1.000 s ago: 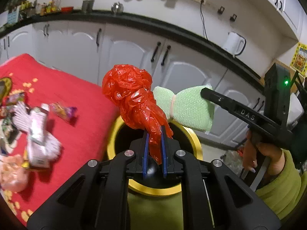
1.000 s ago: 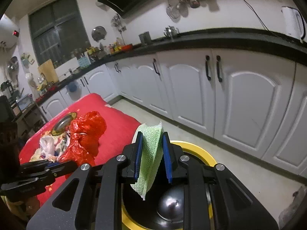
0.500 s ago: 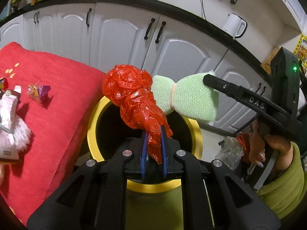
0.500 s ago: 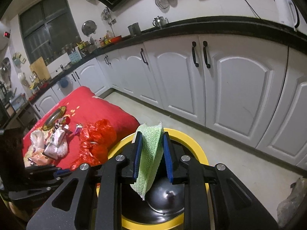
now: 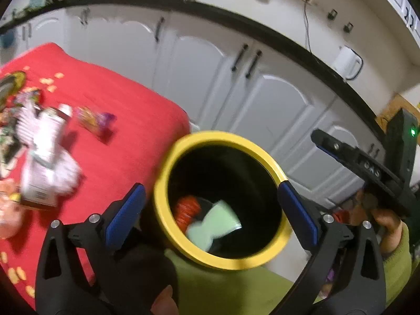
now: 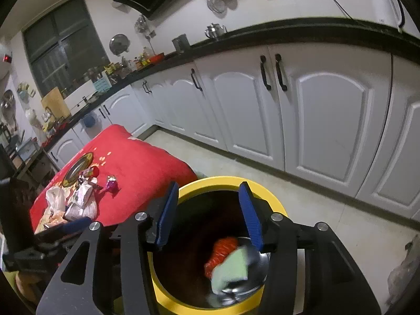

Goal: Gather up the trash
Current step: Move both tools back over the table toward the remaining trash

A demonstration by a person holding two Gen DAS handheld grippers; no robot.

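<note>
Both tools over the bin (image 5: 162,173), jaws opening, nothing between them: left tool (image 5: 210,210) wide, right tool (image 6: 208,215) about half. Red bag (image 6: 223,249) and green cloth (image 6: 231,270) lie in the bin. Remaining wrappers (image 5: 44,157) on the red desk (image 5: 126,120), left of the bin; left tool nearer. Count: one bin, two pieces binned, several wrappers left.

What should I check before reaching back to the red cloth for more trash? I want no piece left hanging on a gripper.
1. Red plastic bag inside the yellow-rimmed bin: ok.
2. Green cloth inside the bin: ok.
3. Left gripper empty, jaws opening wide: ok.
4. Right gripper empty, jaws opening: ok.
5. Trash left on the red cloth: not ok, wrappers remain.
6. Bin upright and steady: cannot tell.
</note>
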